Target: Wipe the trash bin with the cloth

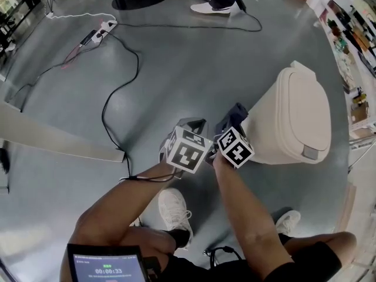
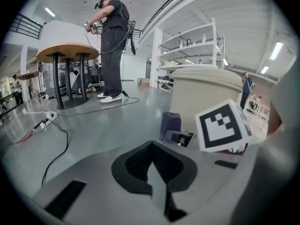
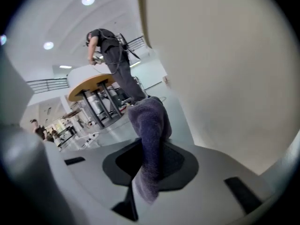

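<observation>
The lidded beige plastic trash bin (image 1: 299, 113) stands shut. The right gripper (image 3: 149, 161) pinches a purple terry cloth (image 3: 151, 125) beside its wall. The left gripper (image 2: 152, 170) has its jaws together, empty. A black cable (image 1: 107, 107) trails nearby.

A black cable (image 1: 104, 111) is snaking across the grey floor (image 1: 194, 69) from a white power strip (image 1: 101, 30). A second person (image 2: 110, 41) in dark clothes and white shoes (image 1: 214, 7) is standing beside a round wooden table (image 2: 68, 53), holding both hands up in front of the chest. A pale board (image 1: 53, 135) is lying along the floor at the left. Shelving (image 1: 352, 34) stocked with small items is lining the hall's right edge. A screen (image 1: 107, 267) at the bottom is showing a timer reading 00:00:33.
</observation>
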The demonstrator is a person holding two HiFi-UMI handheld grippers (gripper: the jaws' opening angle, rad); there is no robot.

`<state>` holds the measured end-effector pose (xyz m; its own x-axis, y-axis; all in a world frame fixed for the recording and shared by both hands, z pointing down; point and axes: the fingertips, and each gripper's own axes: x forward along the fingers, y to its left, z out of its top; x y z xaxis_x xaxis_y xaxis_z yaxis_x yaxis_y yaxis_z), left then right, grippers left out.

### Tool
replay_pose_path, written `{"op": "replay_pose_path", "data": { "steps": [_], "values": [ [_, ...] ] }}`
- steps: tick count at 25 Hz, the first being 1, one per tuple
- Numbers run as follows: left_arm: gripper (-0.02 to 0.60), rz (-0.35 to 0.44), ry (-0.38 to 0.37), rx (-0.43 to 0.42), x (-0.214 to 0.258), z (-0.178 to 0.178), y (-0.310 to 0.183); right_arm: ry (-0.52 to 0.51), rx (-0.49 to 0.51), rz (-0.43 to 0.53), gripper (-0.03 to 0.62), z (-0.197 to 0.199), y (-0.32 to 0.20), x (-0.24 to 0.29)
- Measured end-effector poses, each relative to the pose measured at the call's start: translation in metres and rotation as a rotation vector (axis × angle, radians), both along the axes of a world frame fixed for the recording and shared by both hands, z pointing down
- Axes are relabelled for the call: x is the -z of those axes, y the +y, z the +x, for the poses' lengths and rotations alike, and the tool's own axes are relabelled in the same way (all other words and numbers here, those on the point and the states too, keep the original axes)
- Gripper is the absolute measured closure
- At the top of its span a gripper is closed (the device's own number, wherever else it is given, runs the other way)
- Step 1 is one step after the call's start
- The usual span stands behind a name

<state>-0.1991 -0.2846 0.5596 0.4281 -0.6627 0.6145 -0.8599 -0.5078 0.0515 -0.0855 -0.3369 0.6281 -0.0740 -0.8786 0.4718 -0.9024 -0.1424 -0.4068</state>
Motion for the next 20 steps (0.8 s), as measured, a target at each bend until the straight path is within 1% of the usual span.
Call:
{"op": "replay_pose_path", "data": {
  "steps": [3, 5, 7, 8, 10, 13, 14, 15, 17, 19, 20],
  "values": [
    [0.583, 0.021, -0.021, -0.012, 0.007, -0.005, 0.009, 0.084, 0.200, 0.118, 0.520, -0.020, 0.013, 0.051],
    [0.583, 0.012, -0.006, 0.020, 0.013, -0.015, 0.014, 0.154, 0.315, 0.185, 0.520, -0.031, 0.030, 0.081],
    [0.583, 0.001, 0.051, 0.083, 0.029, -0.027, 0.015, 0.186, 0.373, 0.234, 0.520, -0.033, 0.051, 0.109],
    [0.584, 0.012, 0.073, 0.116, 0.040, -0.033, 0.012, 0.188, 0.389, 0.252, 0.520, -0.031, 0.061, 0.122],
    [0.584, 0.062, 0.083, 0.159, 0.067, -0.041, 0.008, 0.179, 0.420, 0.294, 0.520, -0.030, 0.082, 0.151],
    [0.583, 0.141, 0.088, 0.167, 0.118, -0.034, 0.009, 0.185, 0.491, 0.396, 0.520, -0.034, 0.111, 0.210],
    [0.583, 0.163, 0.112, 0.173, 0.139, -0.029, 0.010, 0.202, 0.518, 0.437, 0.520, -0.035, 0.118, 0.233],
    [0.583, 0.185, 0.151, 0.188, 0.161, -0.024, 0.009, 0.220, 0.540, 0.476, 0.520, -0.033, 0.123, 0.257],
    [0.583, 0.236, 0.247, 0.229, 0.209, -0.016, 0.010, 0.246, 0.565, 0.540, 0.520, -0.022, 0.131, 0.304],
    [0.584, 0.287, 0.321, 0.248, 0.251, -0.005, 0.018, 0.271, 0.571, 0.578, 0.520, -0.002, 0.143, 0.344],
    [0.583, 0.307, 0.344, 0.242, 0.267, 0.004, 0.025, 0.282, 0.569, 0.587, 0.520, 0.010, 0.149, 0.360]
  ]
}}
